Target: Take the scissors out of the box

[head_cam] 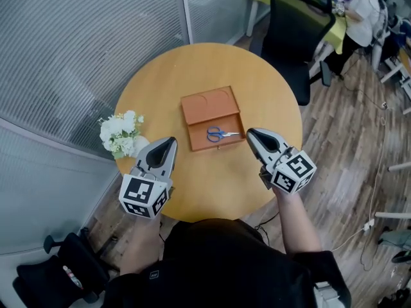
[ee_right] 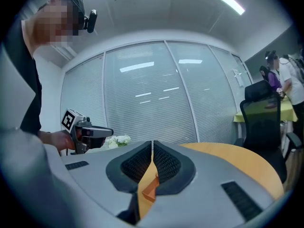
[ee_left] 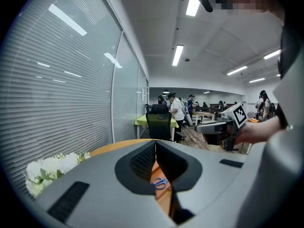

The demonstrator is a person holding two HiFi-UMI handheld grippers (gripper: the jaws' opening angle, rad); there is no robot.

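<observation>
An orange box (head_cam: 207,104) lies open in the middle of the round wooden table (head_cam: 160,82). Blue-handled scissors (head_cam: 218,134) rest in its near tray, blades pointing right. My left gripper (head_cam: 169,142) hovers left of the box's near corner, jaws together and empty. My right gripper (head_cam: 251,133) sits just right of the scissors' blade tips, also shut with nothing in it. The left gripper view shows its closed jaws (ee_left: 155,144) with the scissors (ee_left: 159,182) in the slit below them. In the right gripper view, the closed jaws (ee_right: 152,143) frame a corner of the box (ee_right: 151,186).
A bunch of white flowers (head_cam: 122,132) stands at the table's left edge, close to my left gripper. A black office chair (head_cam: 295,24) is behind the table at the far right. Glass partitions with blinds (head_cam: 77,43) run along the left. People sit at desks beyond.
</observation>
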